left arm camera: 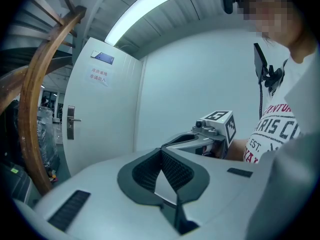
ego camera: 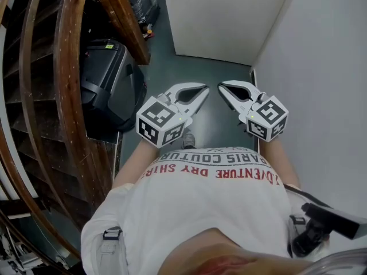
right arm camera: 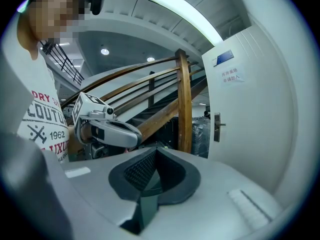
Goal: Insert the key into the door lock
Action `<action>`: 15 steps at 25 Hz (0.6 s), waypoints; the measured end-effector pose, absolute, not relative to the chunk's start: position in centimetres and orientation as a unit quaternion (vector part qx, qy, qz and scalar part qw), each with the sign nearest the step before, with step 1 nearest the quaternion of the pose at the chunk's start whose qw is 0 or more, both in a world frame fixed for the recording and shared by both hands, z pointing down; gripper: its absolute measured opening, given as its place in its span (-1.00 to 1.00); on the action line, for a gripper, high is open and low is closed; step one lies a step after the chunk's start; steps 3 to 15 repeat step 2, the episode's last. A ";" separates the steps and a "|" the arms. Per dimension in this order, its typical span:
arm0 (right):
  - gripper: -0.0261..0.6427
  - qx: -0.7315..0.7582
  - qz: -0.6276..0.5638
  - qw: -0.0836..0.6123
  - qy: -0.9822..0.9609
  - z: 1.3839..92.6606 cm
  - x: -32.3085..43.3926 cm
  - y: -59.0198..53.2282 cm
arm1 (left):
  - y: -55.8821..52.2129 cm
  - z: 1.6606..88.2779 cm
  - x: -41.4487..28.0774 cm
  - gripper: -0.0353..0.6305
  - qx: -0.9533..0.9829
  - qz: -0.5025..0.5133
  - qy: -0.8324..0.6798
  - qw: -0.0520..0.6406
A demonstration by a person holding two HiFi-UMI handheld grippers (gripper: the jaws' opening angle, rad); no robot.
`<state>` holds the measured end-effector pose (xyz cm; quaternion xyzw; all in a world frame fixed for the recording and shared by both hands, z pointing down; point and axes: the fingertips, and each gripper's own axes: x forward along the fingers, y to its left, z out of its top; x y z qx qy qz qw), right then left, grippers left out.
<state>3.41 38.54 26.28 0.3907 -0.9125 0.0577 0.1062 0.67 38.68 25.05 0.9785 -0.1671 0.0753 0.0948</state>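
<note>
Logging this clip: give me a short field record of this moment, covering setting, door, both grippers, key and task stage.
setting: narrow corridor; curved wooden stair rail on the left, white wall on the right
door: white, ahead, appears closed; lever handle with lock plate, paper notice above it
left gripper: jaws together, nothing between them
right gripper: jaws together, nothing between them
key: none visible in any view
task stage: not begun; both grippers held side by side in front of the person's shirt, well short of the door
</note>
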 end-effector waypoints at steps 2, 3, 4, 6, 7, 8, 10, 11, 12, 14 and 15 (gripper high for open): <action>-0.92 0.390 0.058 0.106 -0.913 26.4 3.3 38.8 | 39.0 25.3 0.6 -0.89 0.978 0.078 -0.167 0.095; -0.92 0.390 0.058 0.106 -0.913 26.4 3.3 38.8 | 39.0 25.3 0.6 -0.89 0.978 0.078 -0.167 0.095; -0.92 0.390 0.058 0.106 -0.913 26.4 3.3 38.8 | 39.0 25.3 0.6 -0.89 0.978 0.078 -0.167 0.095; -0.92 0.390 0.058 0.106 -0.913 26.4 3.3 38.8 | 39.0 25.3 0.6 -0.89 0.978 0.078 -0.167 0.095; -0.92 0.390 0.058 0.106 -0.913 26.4 3.3 38.8 | 39.0 25.3 0.6 -0.89 0.978 0.078 -0.167 0.095; -0.92 0.390 0.058 0.106 -0.913 26.4 3.3 38.8 | 39.0 25.3 0.6 -0.89 0.978 0.078 -0.167 0.095; -0.92 0.390 0.058 0.106 -0.913 26.4 3.3 38.8 | 39.0 25.3 0.6 -0.89 0.978 0.078 -0.167 0.095; -0.92 0.390 0.058 0.106 -0.913 26.4 3.3 38.8 | 39.0 25.3 0.6 -0.89 0.978 0.078 -0.167 0.095; -0.92 0.390 0.058 0.106 -0.913 26.4 3.3 38.8 | 39.0 25.3 0.6 -0.89 0.978 0.078 -0.167 0.095; -0.92 0.390 0.058 0.106 -0.913 26.4 3.3 38.8 | 39.0 25.3 0.6 -0.89 0.978 0.078 -0.167 0.095; -0.92 0.390 0.058 0.106 -0.913 26.4 3.3 38.8 | 39.0 25.3 0.6 -0.89 0.978 0.078 -0.167 0.095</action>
